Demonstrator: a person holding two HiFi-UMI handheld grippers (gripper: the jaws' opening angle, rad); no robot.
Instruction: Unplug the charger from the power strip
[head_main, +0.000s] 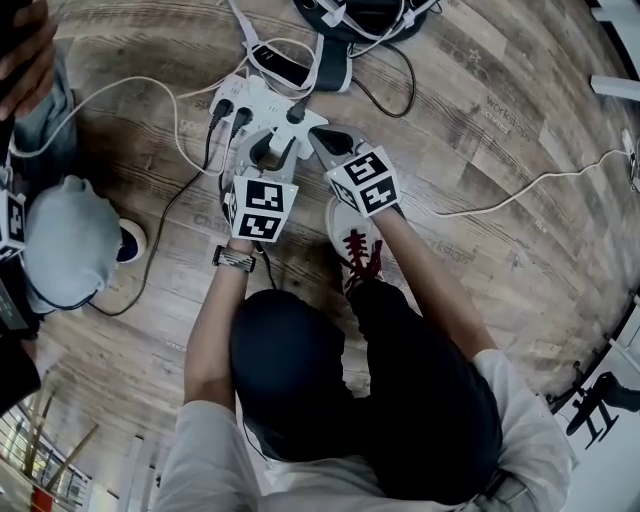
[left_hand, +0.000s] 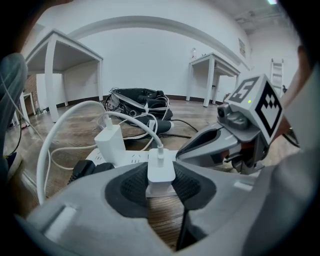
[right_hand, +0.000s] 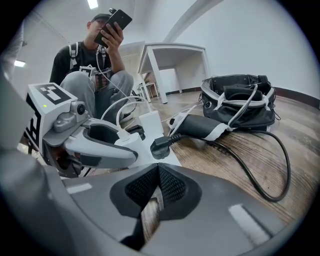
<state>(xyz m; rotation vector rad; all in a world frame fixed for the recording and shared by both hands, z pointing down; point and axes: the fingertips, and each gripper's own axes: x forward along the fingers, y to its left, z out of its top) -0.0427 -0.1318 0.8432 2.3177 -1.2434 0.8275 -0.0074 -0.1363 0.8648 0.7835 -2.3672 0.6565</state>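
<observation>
A white power strip (head_main: 262, 100) lies on the wood floor with several plugs in it. My left gripper (left_hand: 161, 176) is shut on a small white charger (left_hand: 161, 169) that stands in the strip's near end, one black pad pressing each side. A white cable (left_hand: 150, 134) rises from the charger's top. My right gripper (right_hand: 159, 172) is shut, pads meeting with nothing between them, and sits just right of the left one by the strip's edge (right_hand: 167, 159). In the head view the left gripper (head_main: 270, 140) and the right gripper (head_main: 325, 140) stand side by side at the strip.
A larger white adapter (left_hand: 111, 144) and black plugs (head_main: 228, 112) sit further along the strip; another black plug (right_hand: 160, 147) is near my right gripper. A black bag (right_hand: 240, 97) and cables lie beyond. A person (head_main: 70, 240) sits at the left. My shoe (head_main: 355, 245) is below.
</observation>
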